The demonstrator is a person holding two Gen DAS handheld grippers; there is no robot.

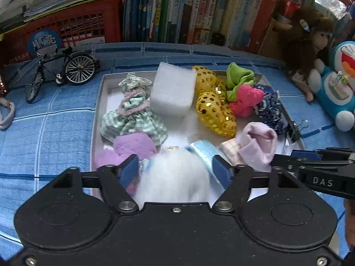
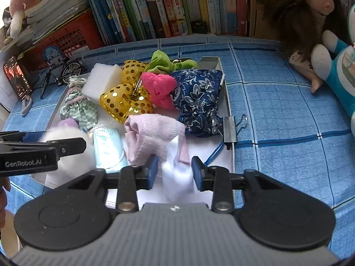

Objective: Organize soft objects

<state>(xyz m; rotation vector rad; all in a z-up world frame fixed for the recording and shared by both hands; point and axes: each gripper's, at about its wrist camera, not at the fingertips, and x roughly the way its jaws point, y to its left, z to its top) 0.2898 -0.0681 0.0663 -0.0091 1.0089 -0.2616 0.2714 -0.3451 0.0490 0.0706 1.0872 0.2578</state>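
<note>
A white tray [image 1: 97, 102] on the blue cloth holds soft things: a green checked doll dress [image 1: 133, 115], a white foam block [image 1: 172, 90], gold sequin pouches [image 1: 214, 108], a pink and green strawberry [image 1: 243, 97], a navy floral pouch [image 2: 197, 93], a pale pink cloth [image 2: 153, 133], a blue face mask [image 2: 107, 146] and a purple cloth [image 1: 133, 146]. My left gripper [image 1: 174, 169] holds a white fluffy ball [image 1: 173, 179] between its pads over the tray's near edge. My right gripper [image 2: 174, 169] is closed on a white tissue [image 2: 177, 177] beside the pink cloth.
Books [image 1: 188, 8] and a red crate [image 1: 73, 26] line the back. A model bicycle [image 1: 60, 71] stands left of the tray. A long-haired doll [image 2: 310, 22] and a blue plush [image 1: 339, 84] sit at the right. A binder clip [image 2: 229, 130] grips the tray's right rim.
</note>
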